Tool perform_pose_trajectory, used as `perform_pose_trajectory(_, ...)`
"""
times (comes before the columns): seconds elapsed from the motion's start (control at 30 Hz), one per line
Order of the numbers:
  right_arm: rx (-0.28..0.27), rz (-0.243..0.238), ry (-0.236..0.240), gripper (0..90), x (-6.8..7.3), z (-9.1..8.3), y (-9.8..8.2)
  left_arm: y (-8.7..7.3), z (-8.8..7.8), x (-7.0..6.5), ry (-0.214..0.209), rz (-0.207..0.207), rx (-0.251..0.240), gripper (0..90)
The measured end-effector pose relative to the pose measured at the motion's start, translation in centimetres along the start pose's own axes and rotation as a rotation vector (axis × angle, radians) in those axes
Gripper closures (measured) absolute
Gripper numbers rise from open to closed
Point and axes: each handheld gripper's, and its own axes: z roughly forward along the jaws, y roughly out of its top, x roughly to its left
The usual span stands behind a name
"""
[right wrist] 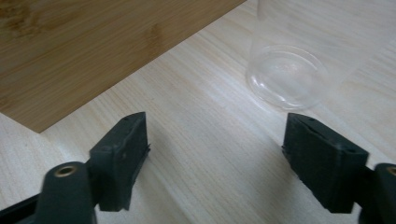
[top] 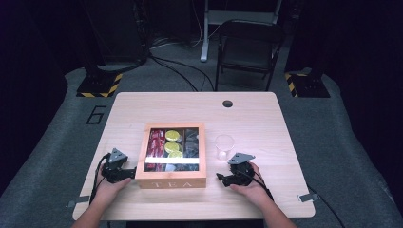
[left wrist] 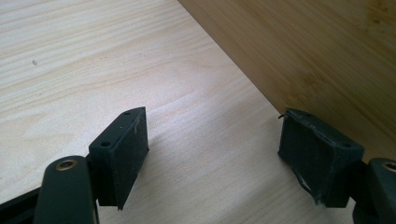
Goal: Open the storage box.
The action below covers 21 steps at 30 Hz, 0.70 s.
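Flanking tea box: left gripper, right gripper, fingers empty.

Dark room, bright lit table, soft close-ups, glare on lid

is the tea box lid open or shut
Shut. In the high view the tea box has its glass-paned lid lying flat in the wooden frame, a glare stripe across it, with the packets seen through the pane.

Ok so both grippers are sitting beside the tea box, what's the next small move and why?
Probably bring the left gripper onto the tea box side wall to steady it: the lid looks closed, both grippers are open and empty, and the right gripper rests near the clear cup.
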Motion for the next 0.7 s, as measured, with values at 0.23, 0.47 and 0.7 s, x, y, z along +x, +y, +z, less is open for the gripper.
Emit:
perform_pose_trajectory(0.23, -0.007, 0.057, 0.021, 39.1, -0.5, -0.3, 0.1, 0.3, -0.3, 0.2, -0.004, -0.007, 0.020, 35.5)
perform_pose_trajectory(0.47, -0.007, 0.043, 0.057, 57.6, 0.0, -1.2, 0.8, 0.7, -0.9, 0.2, -0.034, -0.063, 0.057, 50.2)
perform_pose_trajectory(0.7, -0.055, 0.047, 0.043, 61.8, 0.7, -2.8, 1.8, 1.2, -1.8, 0.2, -0.035, -0.071, 0.017, 51.6)
